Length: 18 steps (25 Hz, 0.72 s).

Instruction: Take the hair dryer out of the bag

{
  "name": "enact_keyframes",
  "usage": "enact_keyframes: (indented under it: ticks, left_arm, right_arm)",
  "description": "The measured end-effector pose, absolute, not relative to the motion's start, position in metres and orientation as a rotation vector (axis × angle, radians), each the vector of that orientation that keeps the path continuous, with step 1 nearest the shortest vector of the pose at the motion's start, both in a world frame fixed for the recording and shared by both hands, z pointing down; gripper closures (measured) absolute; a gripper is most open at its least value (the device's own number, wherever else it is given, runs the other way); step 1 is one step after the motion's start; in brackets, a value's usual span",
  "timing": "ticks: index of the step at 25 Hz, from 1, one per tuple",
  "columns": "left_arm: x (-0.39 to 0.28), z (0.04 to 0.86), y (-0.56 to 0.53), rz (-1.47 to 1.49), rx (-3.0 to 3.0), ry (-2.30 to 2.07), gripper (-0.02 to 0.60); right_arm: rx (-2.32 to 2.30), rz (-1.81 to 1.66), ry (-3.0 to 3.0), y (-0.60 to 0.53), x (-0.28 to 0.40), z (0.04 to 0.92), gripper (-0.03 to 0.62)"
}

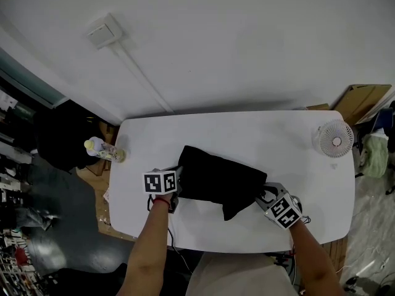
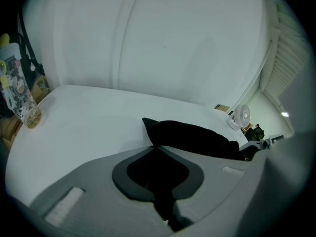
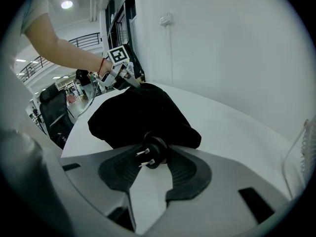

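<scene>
Currently, a corner of the black bag [image 1: 216, 179] is pinched by the clenched left gripper [image 2: 157, 149], while a two-pin power plug [image 3: 155, 148] at its mouth is clamped in the right gripper [image 3: 156, 155].

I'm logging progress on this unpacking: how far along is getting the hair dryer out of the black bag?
Done: the left gripper is clamped on one edge of the bag. In hand: the right gripper grips a two-pronged plug at the bag's other end. Left: no dryer body shows yet; it likely sits inside the bag and has to be drawn out.
</scene>
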<state>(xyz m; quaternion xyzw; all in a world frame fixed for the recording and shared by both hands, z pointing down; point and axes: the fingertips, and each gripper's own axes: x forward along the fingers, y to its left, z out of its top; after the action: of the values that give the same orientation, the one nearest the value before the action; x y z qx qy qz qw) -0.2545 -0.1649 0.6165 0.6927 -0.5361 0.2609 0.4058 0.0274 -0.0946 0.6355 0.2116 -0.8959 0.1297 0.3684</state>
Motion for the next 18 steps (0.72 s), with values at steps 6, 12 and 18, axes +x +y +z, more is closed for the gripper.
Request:
enact_keyframes:
  ticks: [6, 12, 18]
  left_arm:
    - [-0.261, 0.616, -0.163, 0.658, 1.722, -1.389, 0.563]
    - [-0.262, 0.616, -0.161, 0.675, 1.705, -1.411, 0.563]
    - [-0.264, 0.617, -0.16, 0.691, 1.687, -1.426, 0.563]
  right_arm:
    - [0.548, 0.33, -2.302, -0.089, 0.04, 0.632, 0.431]
    - [0.543, 0.315, -2.308, -0.085, 0.052, 0.627, 0.431]
    - [0.531, 0.307, -2.309, -0.076, 0.072, 0.625, 0.431]
